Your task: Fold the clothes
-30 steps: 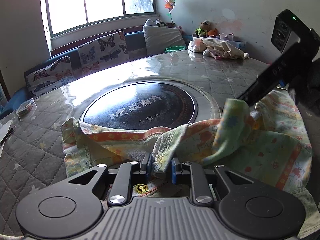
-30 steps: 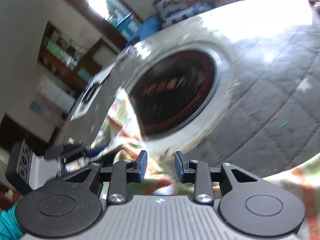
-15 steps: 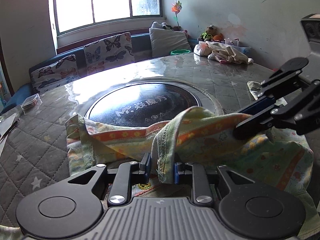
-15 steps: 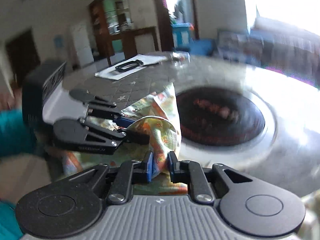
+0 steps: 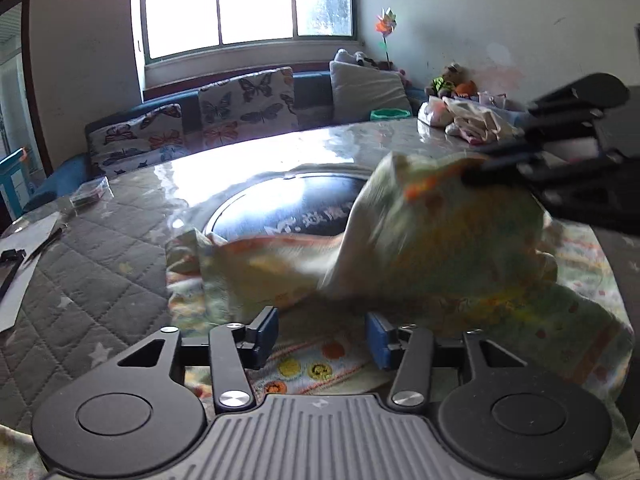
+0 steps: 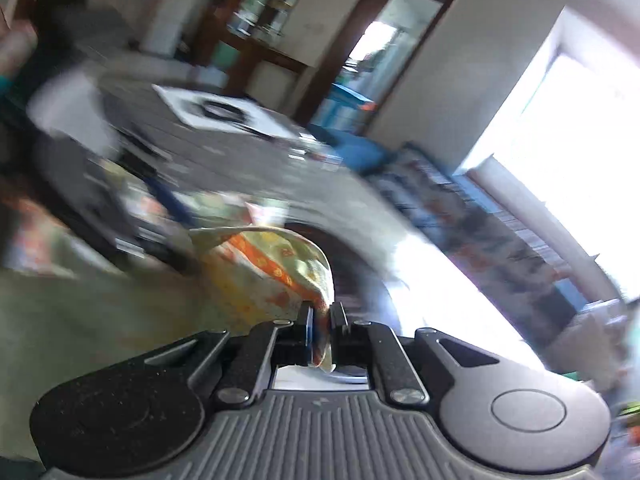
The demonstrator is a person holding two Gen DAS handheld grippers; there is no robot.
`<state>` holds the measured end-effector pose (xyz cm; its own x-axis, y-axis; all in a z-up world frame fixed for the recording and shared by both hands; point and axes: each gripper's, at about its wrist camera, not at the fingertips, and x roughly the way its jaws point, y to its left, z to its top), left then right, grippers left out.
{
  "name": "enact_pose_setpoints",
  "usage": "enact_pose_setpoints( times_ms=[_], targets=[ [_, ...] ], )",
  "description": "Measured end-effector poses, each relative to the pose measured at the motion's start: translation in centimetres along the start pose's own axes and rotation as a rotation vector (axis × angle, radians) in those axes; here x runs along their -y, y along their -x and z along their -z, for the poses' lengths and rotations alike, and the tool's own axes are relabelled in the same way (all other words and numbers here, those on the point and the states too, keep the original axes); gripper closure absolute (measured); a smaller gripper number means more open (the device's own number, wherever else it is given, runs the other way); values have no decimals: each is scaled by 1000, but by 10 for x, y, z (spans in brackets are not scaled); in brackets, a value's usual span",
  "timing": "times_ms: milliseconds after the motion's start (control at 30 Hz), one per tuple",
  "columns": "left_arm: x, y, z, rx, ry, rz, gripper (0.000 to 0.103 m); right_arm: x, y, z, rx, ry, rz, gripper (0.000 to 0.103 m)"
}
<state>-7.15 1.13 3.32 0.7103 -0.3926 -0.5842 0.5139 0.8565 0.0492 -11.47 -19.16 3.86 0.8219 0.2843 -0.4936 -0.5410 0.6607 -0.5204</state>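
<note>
A pale green garment with orange flowered bands [image 5: 440,240] lies bunched on the quilted grey table [image 5: 100,248]. My left gripper [image 5: 322,336] is open just above the cloth at the near edge, holding nothing. My right gripper [image 6: 322,320] is shut on a fold of the garment [image 6: 272,268] and holds it lifted above the table. It shows in the left wrist view [image 5: 560,152] at the right, raising that fold. The right wrist view is blurred by motion.
A round black hotplate [image 5: 288,212] is set in the table's middle. A pile of other clothes [image 5: 468,120] lies at the far right edge. Papers and a black object [image 5: 16,264] lie at the left. A sofa with cushions [image 5: 240,112] stands behind.
My left gripper has opened and let go of the garment's edge. My right gripper has lifted its fold higher and swung it leftward over the cloth.
</note>
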Motion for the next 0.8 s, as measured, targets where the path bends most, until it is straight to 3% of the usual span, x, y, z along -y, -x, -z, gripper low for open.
enact_pose_setpoints(
  times_ms=[67, 133, 167, 200, 267, 333, 400, 500, 633, 800],
  targets=[
    [1, 1, -3, 12, -1, 1, 48, 21, -20, 3, -42, 22, 131, 96],
    [2, -2, -5, 5, -4, 10, 47, 38, -43, 12, -97, 4, 207, 96],
    [1, -5, -7, -5, -5, 7, 47, 44, -54, 19, -130, -15, 222, 93],
    [0, -8, -9, -15, -6, 4, 47, 49, -66, 28, -172, -28, 235, 82],
    [-3, -14, -12, -35, -8, -3, 47, 58, -84, 42, -240, -74, 247, 80],
    [-5, -20, -15, -55, -10, -9, 47, 69, -87, 50, -248, -181, 209, 80],
    [-8, -26, -20, -73, -10, -15, 47, 79, -84, 51, -239, -292, 118, 80],
    [-17, -40, -35, -93, -2, -27, 48, 85, -90, 53, -247, -389, 35, 80],
    [-35, -65, -51, -130, 10, -72, 48, 107, -94, 69, -266, -550, -2, 80],
    [-63, -90, -62, -144, 23, -166, 48, 156, -79, 102, -251, -863, -53, 73]
  ],
)
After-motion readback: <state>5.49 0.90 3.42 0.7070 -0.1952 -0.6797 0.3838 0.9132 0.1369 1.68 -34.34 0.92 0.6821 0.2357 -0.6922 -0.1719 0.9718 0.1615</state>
